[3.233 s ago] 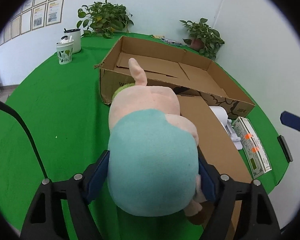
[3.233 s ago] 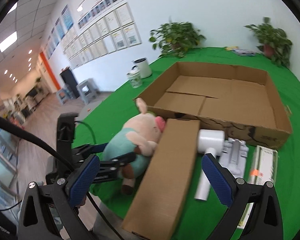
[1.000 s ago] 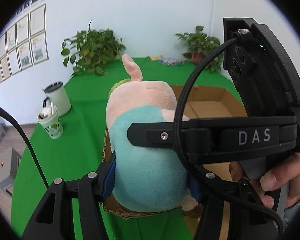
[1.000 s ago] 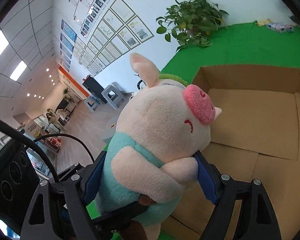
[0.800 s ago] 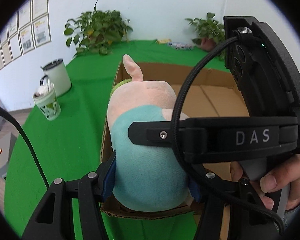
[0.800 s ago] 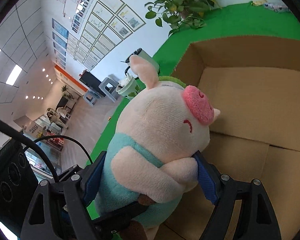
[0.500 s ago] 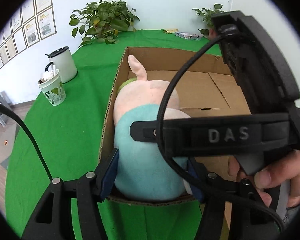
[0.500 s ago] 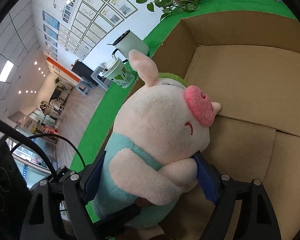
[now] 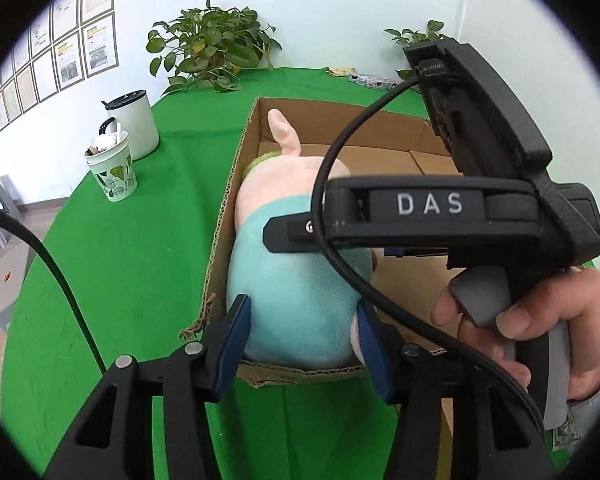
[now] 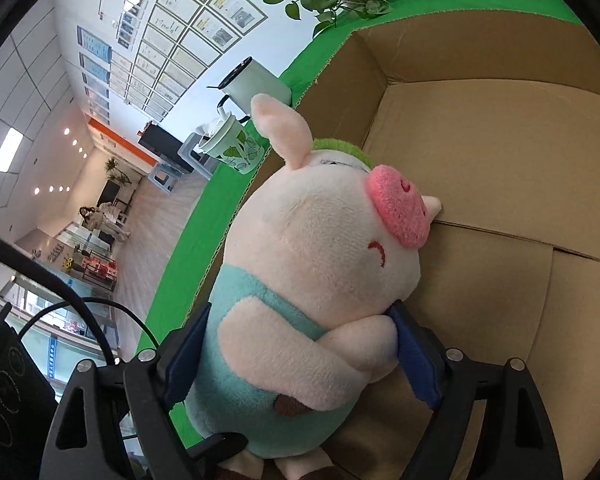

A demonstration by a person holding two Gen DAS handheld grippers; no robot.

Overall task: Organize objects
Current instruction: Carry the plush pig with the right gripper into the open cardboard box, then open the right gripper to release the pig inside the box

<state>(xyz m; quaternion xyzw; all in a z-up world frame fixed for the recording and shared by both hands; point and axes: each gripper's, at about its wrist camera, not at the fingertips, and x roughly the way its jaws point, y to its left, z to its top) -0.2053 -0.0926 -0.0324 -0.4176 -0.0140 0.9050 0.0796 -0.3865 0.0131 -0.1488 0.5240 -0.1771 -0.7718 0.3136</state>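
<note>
A pink plush pig [image 9: 296,280] in teal overalls is inside the open cardboard box [image 9: 236,184], at its near left corner. My left gripper [image 9: 300,340] is shut on the pig's teal back from behind. My right gripper [image 10: 300,360] is shut on the pig's body and arm; the pig's face [image 10: 340,232] and pink snout show in the right wrist view, above the box floor [image 10: 500,184]. The right gripper's body and the hand holding it [image 9: 520,320] cross the left wrist view and hide the right part of the box.
A white mug [image 9: 134,124] and a leaf-patterned paper cup [image 9: 114,172] stand on the green table [image 9: 120,260] left of the box. Potted plants [image 9: 212,52] stand at the far edge by the wall. The table edge drops to the floor at left.
Both grippers have carried the pig from the table in front of the box, over its near wall and down into the box. The pig now sits lower, near the box floor.
</note>
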